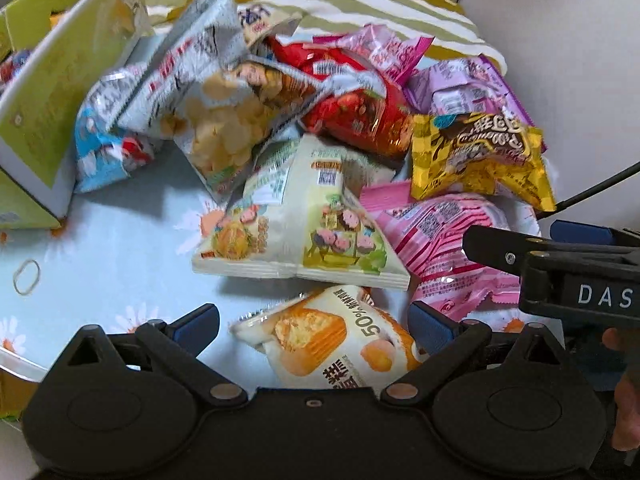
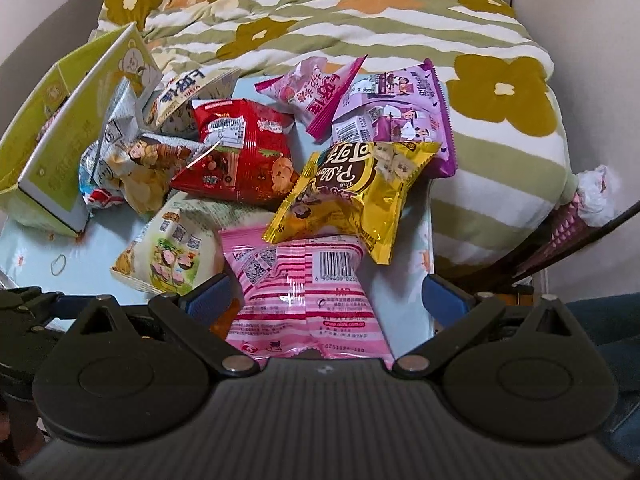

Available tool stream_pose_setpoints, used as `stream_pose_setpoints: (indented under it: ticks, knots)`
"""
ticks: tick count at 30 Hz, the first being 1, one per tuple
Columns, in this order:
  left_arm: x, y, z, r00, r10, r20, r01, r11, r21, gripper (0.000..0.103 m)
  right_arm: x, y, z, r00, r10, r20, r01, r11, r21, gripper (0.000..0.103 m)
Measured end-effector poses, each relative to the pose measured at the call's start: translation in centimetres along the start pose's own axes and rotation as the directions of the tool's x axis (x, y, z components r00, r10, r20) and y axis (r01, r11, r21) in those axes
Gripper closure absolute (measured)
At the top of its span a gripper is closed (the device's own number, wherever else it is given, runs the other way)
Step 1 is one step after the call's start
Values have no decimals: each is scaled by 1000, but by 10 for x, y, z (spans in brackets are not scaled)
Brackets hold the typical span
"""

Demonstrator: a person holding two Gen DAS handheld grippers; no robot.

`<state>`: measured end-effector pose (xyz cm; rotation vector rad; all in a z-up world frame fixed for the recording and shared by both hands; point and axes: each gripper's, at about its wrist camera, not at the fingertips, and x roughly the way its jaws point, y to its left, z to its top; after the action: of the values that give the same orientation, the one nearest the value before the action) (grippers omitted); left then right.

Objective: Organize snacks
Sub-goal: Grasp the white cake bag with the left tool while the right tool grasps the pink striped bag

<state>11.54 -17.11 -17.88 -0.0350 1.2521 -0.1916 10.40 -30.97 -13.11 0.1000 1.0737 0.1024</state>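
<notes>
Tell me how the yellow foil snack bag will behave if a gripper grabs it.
The yellow foil bag looks puffed with air, so it is probably light and will squash under the fingers. Its glossy film may be slippery. It lies atop the pink striped bag, so pulling it could shift that one too.

About eleven snack packets (image 2: 352, 192); one green box (image 2: 60, 140); one rubber band (image 1: 27, 277).

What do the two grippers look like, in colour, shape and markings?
Both the left gripper and right gripper are matte black plastic with rounded pivot housings, silver rivets and blue finger pads. The right gripper's side bears white letters "DAS"; a thin black cable runs behind it.
</notes>
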Motion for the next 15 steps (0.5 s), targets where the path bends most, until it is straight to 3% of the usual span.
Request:
stream_pose_setpoints:
  ticks: [3, 6, 15]
  knots:
    - [9, 0, -4, 1000, 2, -27, -2, 1000, 0, 9, 6, 0, -1, 1000, 1, -14, -1, 1000, -13, 0]
    - [19, 0, -11, 998, 8, -61, -8, 1000, 15, 28, 11, 0, -2, 1000, 5, -27, -5, 1000, -23, 0]
    - [22, 13, -21, 999, -4, -39, 6, 999, 39, 31, 25, 8, -1, 998, 7, -55, -10, 998, -65, 0]
